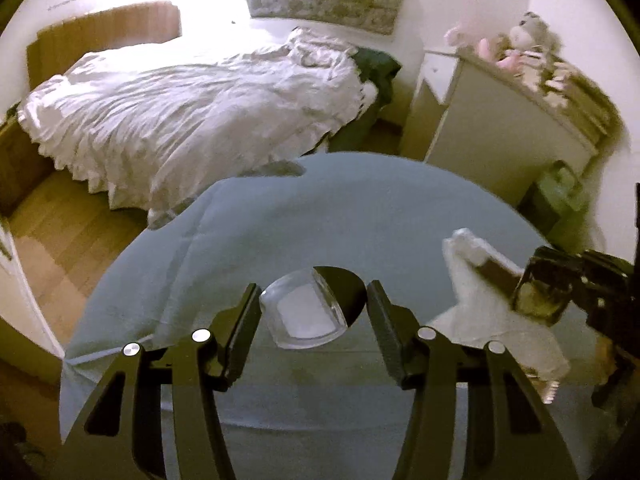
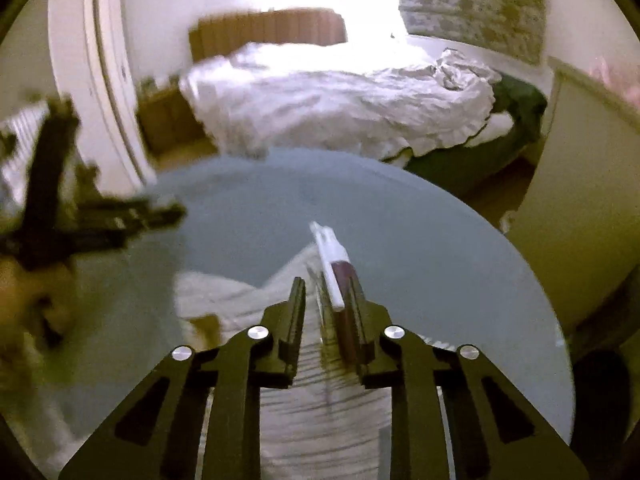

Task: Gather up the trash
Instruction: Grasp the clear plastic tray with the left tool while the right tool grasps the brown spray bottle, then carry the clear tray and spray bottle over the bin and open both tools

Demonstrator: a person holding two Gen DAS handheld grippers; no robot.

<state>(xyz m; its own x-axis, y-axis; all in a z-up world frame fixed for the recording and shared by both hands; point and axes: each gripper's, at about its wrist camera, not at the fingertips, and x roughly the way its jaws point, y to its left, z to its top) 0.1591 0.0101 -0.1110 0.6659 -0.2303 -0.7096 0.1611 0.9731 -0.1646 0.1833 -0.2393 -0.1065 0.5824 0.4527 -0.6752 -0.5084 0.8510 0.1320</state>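
A clear plastic cup lies on its side on the round table with a grey cloth. My left gripper is open, its fingers on either side of the cup and not touching it. My right gripper is shut on a white wrapper with a dark red part, held above the table; a white bag or paper hangs under it. In the left wrist view the wrapper and the right gripper show at the right. The left gripper shows blurred in the right wrist view.
A bed with rumpled white bedding stands beyond the table. A pale cabinet with soft toys on top is at the right. Wooden floor lies to the left, with a white door nearby.
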